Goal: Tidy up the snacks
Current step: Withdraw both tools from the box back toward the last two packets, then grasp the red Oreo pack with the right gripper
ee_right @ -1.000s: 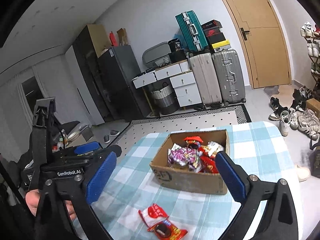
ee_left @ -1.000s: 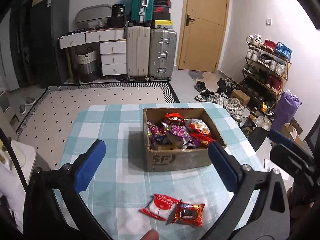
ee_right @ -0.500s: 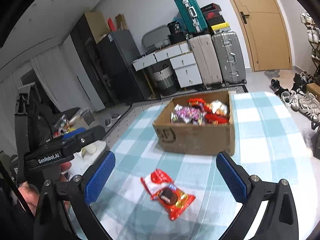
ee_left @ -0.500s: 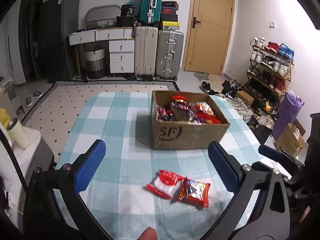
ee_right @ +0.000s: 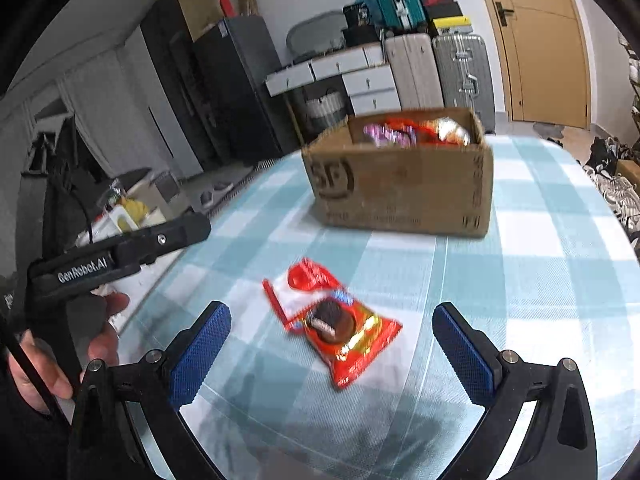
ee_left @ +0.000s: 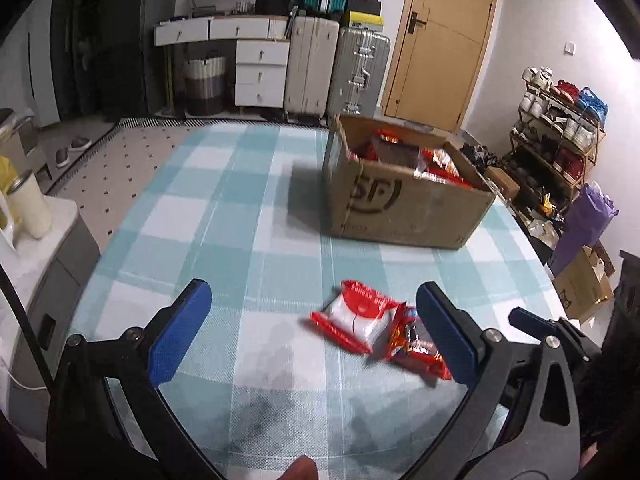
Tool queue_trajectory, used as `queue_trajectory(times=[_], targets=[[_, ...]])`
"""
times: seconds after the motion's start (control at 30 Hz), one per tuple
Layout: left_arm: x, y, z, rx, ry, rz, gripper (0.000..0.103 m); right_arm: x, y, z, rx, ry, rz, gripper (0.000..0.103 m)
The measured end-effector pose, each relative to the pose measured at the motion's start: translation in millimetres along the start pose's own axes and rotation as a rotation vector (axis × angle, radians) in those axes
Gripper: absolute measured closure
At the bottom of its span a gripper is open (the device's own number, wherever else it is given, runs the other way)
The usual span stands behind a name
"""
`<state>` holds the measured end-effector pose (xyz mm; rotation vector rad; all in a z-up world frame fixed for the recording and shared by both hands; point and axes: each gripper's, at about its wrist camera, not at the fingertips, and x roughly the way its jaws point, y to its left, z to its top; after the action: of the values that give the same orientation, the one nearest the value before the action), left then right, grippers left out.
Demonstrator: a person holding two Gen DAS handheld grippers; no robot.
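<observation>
Two snack packets lie side by side on the checked tablecloth: a red-and-white one [ee_left: 358,318] [ee_right: 306,286] and a red-and-gold one with a chocolate cookie picture [ee_left: 416,348] [ee_right: 346,338]. Behind them stands an open cardboard box [ee_left: 404,204] [ee_right: 400,184] holding several snack packets. My left gripper [ee_left: 314,334] is open and empty, low over the table, with the packets by its right finger. My right gripper [ee_right: 330,350] is open and empty, with the cookie packet between its fingers. The left gripper's body [ee_right: 120,248] shows at the left of the right wrist view.
A white side unit with a cream tumbler [ee_left: 30,208] stands left of the table. Suitcases [ee_left: 340,68], drawers and a door are at the back. A shoe rack [ee_left: 560,132], a purple bag [ee_left: 586,220] and cartons are on the right.
Both grippers have come down and forward toward the two packets, which now look larger and closer. The box looks nearer. Both stay open.
</observation>
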<state>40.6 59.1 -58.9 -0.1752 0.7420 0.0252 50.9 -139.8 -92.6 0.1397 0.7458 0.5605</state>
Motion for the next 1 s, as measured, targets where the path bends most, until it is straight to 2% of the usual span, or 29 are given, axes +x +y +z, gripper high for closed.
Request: queue_trajectory(times=[0.27, 0.47, 0.63, 0.8, 0.83, 0.87, 0.93, 1.0], targets=[[16, 8, -16, -0.004, 0.014, -0.005, 0.001, 35, -6, -17, 0.010, 0.065, -0.005, 0.000], [14, 10, -24, 0.005, 0.021, -0.013, 0.001, 52, -7, -15, -0.002, 0.094, -0.011, 0.000], [14, 17, -34, 0.003, 0.073, -0.055, 0.001, 70, -5, -12, -0.021, 0.146, 0.023, 0.001], [8, 24, -43, 0.019, 0.073, -0.043, 0.001, 89, 1, -8, -0.076, 0.205, -0.014, 0.003], [8, 26, -44, 0.019, 0.076, -0.039, 0.001, 95, 2, -7, -0.082, 0.225, -0.030, 0.005], [8, 29, -46, 0.016, 0.080, -0.039, 0.001, 96, 4, -7, -0.097, 0.220, -0.045, 0.019], [11, 33, -48, 0.004, 0.092, -0.034, 0.001, 99, 8, -7, -0.131, 0.218, -0.089, 0.032], [12, 37, -51, -0.006, 0.103, -0.035, 0.001, 100, 9, -7, -0.132, 0.216, -0.084, 0.038]])
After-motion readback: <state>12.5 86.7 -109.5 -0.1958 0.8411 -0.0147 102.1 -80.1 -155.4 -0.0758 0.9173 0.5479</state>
